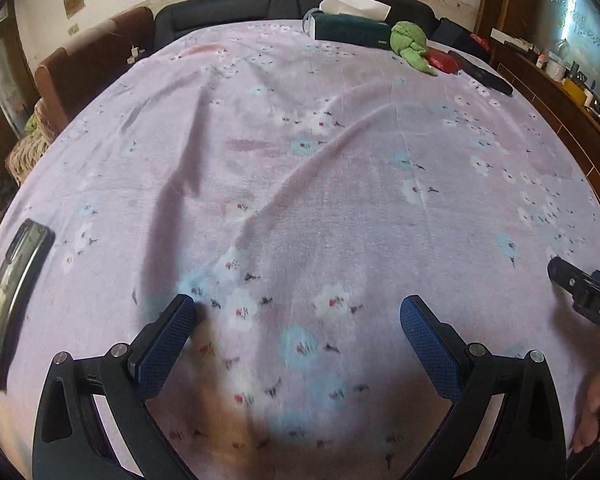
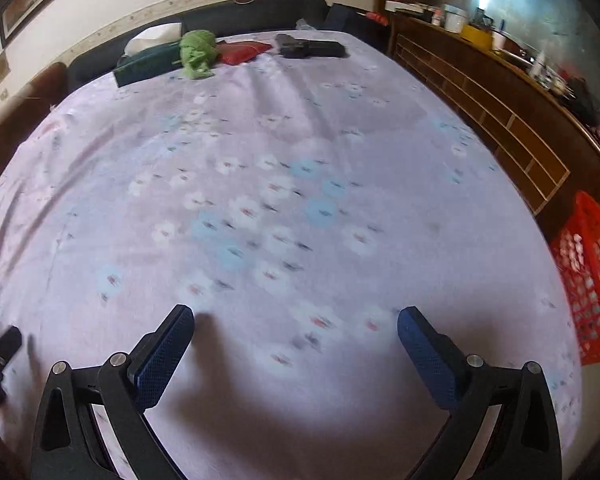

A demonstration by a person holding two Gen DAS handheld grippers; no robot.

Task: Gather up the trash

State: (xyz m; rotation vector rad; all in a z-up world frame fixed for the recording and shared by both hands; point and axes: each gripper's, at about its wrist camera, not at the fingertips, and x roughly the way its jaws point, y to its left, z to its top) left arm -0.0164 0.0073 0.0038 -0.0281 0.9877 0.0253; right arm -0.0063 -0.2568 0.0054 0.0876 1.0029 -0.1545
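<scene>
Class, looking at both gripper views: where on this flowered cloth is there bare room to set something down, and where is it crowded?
The whole middle of the cloth is bare, from both open grippers, left gripper and right gripper, up to the far edge. Crowding is only there: green box, green rag, red pouch, black case. A phone borders the left.

Floral lilac tablecloth (image 1: pixel 300 140), black phone (image 1: pixel 14 280) at its left edge, dark sofa (image 1: pixel 260 4) beyond.
</scene>
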